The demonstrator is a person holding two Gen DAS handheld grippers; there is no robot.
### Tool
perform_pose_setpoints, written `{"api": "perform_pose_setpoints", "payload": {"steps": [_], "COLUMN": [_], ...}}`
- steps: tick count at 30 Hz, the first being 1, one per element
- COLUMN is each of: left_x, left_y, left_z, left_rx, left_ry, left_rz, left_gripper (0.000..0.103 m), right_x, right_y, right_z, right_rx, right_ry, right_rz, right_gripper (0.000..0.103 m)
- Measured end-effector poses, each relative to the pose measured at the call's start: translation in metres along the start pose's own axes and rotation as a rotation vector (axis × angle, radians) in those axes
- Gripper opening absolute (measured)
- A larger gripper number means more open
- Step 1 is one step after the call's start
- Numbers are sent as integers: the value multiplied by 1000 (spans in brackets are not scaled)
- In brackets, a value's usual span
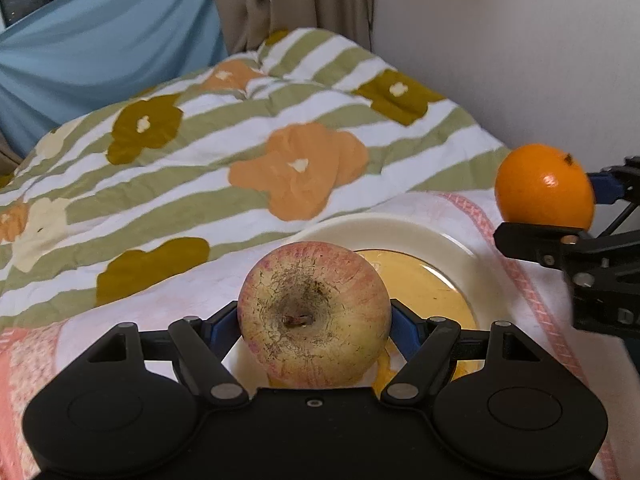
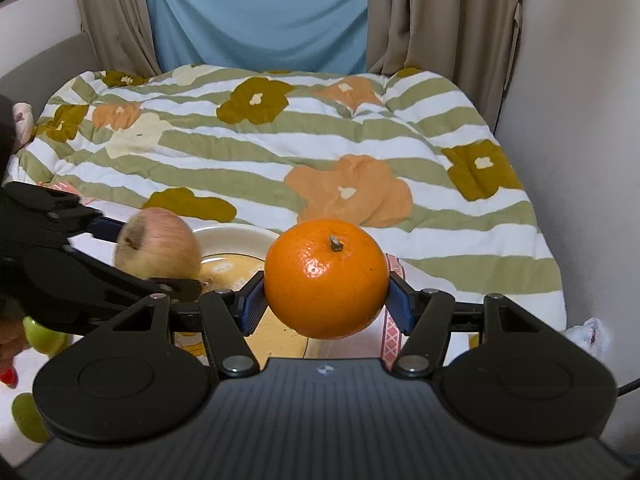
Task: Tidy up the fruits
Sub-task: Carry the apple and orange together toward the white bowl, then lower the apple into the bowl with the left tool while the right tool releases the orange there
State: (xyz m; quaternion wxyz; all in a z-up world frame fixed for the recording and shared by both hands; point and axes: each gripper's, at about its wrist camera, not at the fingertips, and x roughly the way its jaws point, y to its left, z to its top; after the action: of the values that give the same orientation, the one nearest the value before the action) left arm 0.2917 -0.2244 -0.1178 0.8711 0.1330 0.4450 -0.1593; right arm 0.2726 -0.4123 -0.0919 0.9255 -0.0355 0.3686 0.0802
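My left gripper (image 1: 315, 318) is shut on a pink-yellow apple (image 1: 315, 314), held above the near rim of a white plate (image 1: 400, 228) with a yellow centre. The apple also shows in the right wrist view (image 2: 158, 244), at the left. My right gripper (image 2: 326, 300) is shut on an orange (image 2: 326, 278), stem up, held above the plate's right side (image 2: 240, 236). In the left wrist view the orange (image 1: 546, 186) and the right gripper (image 1: 560, 204) are at the far right edge.
The plate sits on a white cloth with pink trim (image 1: 532, 280) spread over a flowered striped quilt (image 1: 240, 152). A wall (image 2: 580, 120) runs along the right. Curtains (image 2: 440, 12) hang behind. Green items (image 2: 42, 336) lie at the lower left.
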Motion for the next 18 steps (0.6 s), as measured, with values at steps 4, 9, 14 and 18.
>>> {"api": "perform_pose_setpoints", "payload": {"steps": [4,9,14,18], "left_x": [25,36,19,3], "left_y": [-3,-5,-5,-3], "left_z": [4,6,3,-5], "left_rx": [27,35,70,83], "left_ry": [16,30,-8,-3], "left_rz": [17,20,32,41], "left_gripper": [80,80,94,94], "right_x": [21,33,35,36], "right_y": [0,-1,-1,1], "right_z": [-4,-6,-3,-4], "right_rx": [4,15,16,8], "right_ry": [18,29,32,39], "right_rz": [16,28,35,51], "right_gripper": [76,76,77,77]}}
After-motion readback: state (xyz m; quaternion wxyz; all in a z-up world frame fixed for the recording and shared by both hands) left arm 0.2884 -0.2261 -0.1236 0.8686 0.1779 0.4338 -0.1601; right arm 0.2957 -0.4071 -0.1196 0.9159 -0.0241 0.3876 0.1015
